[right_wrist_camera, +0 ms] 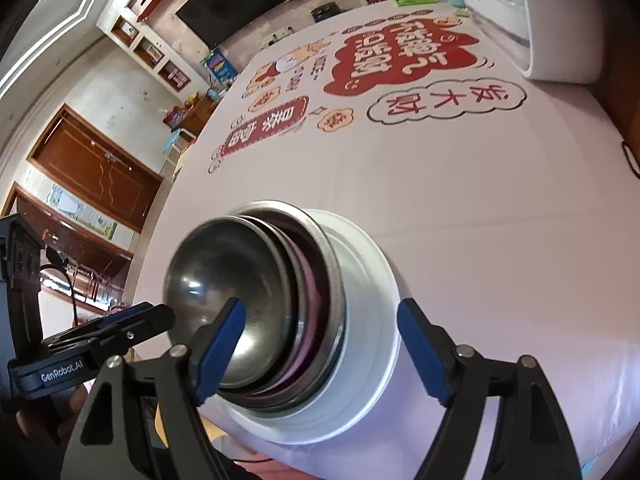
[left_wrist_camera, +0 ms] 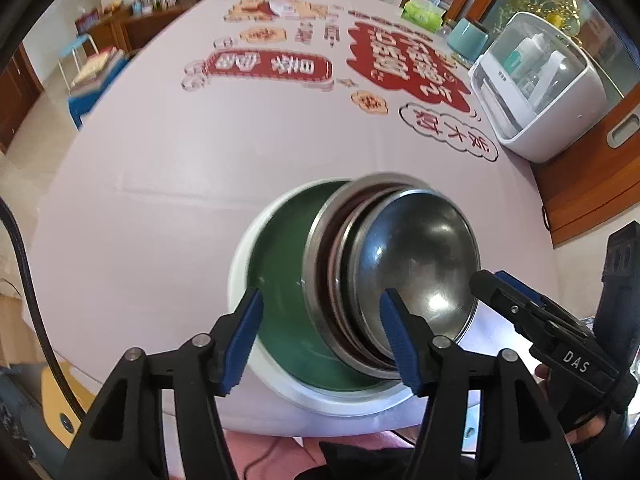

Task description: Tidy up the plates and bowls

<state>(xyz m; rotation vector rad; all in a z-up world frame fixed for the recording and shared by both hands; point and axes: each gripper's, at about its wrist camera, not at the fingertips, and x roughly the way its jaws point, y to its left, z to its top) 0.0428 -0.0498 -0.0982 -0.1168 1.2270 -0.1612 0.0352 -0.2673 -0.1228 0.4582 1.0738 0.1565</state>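
A white bowl with a green inside (left_wrist_camera: 280, 280) stands on the table near its front edge. Steel bowls are nested in it: a wide one (left_wrist_camera: 316, 248) and a smaller shiny one (left_wrist_camera: 420, 264) on top, with a dark pinkish rim between them. My left gripper (left_wrist_camera: 320, 340) hovers over the stack, open, with its blue pads apart and clear of the rims. In the right wrist view the same white bowl (right_wrist_camera: 368, 280) and the top steel bowl (right_wrist_camera: 224, 276) sit under my right gripper (right_wrist_camera: 324, 348), which is wide open and holds nothing. Each gripper shows at the edge of the other's view.
The pale tablecloth (left_wrist_camera: 168, 168) carries red printed characters further back. A white dish box with a clear lid (left_wrist_camera: 536, 84) stands at the right edge, a teal container (left_wrist_camera: 466, 38) and a green tissue pack (left_wrist_camera: 422, 14) behind it. Pink clothing (left_wrist_camera: 280, 456) lies below the table's front edge.
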